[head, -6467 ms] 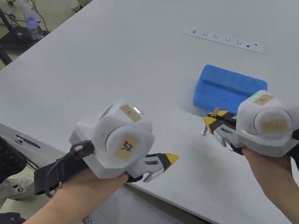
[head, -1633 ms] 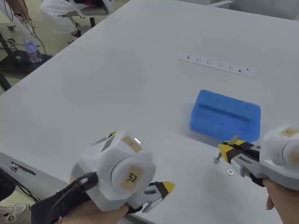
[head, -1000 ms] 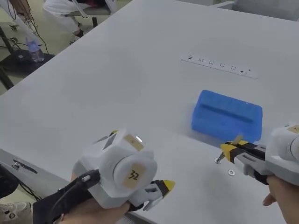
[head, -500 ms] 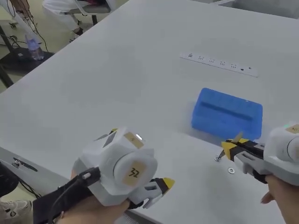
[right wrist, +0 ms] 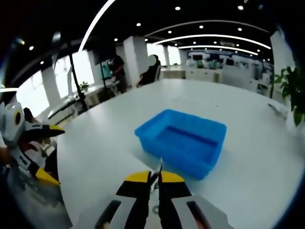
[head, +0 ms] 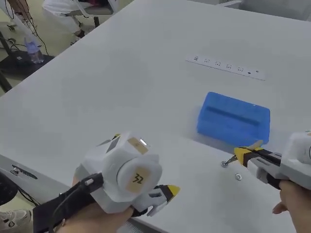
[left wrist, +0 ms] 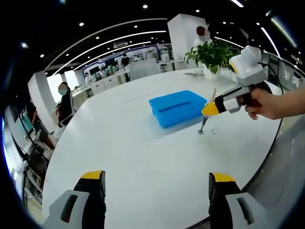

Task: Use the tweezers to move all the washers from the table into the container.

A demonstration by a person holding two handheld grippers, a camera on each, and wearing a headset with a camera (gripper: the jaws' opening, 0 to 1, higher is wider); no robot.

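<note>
My right gripper is shut on thin metal tweezers, which slant down to the table just in front of the blue container. The tweezer tip touches the table by a small round piece that I cannot make out. One washer lies flat a little to the right of the tip. In the left gripper view the right gripper, the tweezers, the washer and the container are ahead. My left gripper is open and holds nothing, low over the near table edge. The right gripper view looks into the container.
A white power strip lies beyond the container. The white table stretches wide to the left and far side. Its near edge runs under the left gripper. People and chairs stand off the table at the far left.
The right gripper has drawn back slightly to the right, and the tweezers lie a bit flatter with their tip still at the same spot. The left gripper has stayed put.
</note>
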